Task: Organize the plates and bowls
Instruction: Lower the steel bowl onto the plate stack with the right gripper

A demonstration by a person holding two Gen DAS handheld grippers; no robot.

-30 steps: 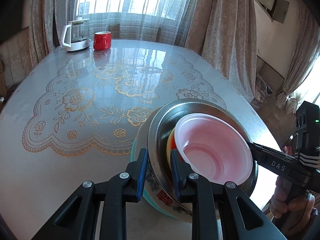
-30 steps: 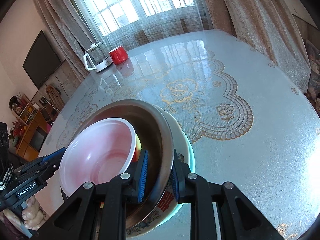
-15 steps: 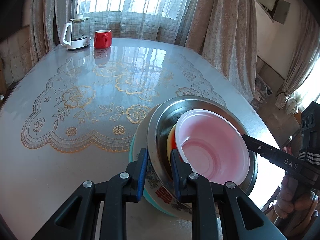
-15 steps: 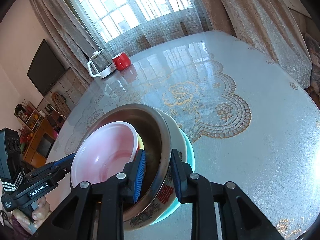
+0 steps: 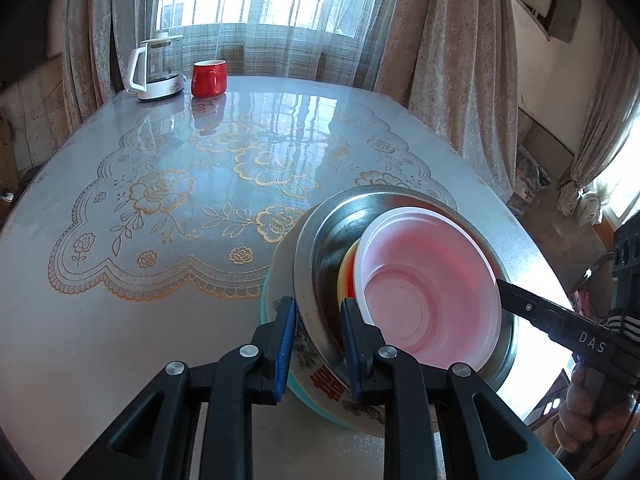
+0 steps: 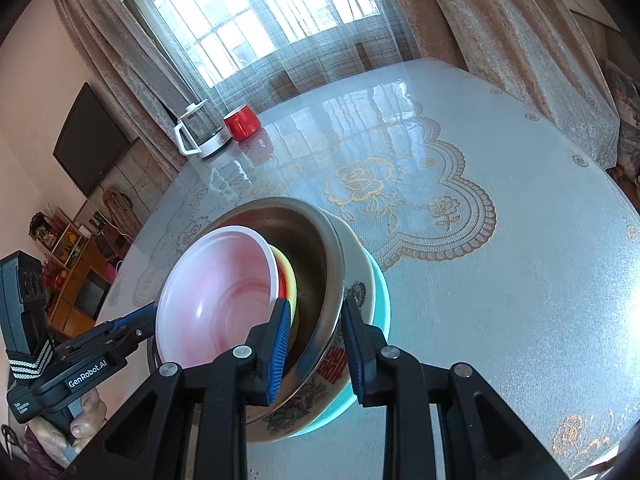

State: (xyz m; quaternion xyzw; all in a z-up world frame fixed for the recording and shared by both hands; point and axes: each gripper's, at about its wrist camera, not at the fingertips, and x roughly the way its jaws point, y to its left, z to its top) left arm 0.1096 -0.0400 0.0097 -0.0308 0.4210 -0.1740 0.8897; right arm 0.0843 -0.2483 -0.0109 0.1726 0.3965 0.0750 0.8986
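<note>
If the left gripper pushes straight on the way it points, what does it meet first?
The left gripper already straddles the steel bowl rim, so that wall takes it at once; past it, probably the pink bowl.

Bare table (image 5: 120, 340) beyond stacked bowls (image 5: 400, 300)

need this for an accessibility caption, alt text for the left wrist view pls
The left gripper clamps the near rim of a nested stack of bowls on a lace-patterned table, a pink bowl innermost. The right gripper reaches the stack's far side; a glass kettle and red mug stand by the window.
</note>
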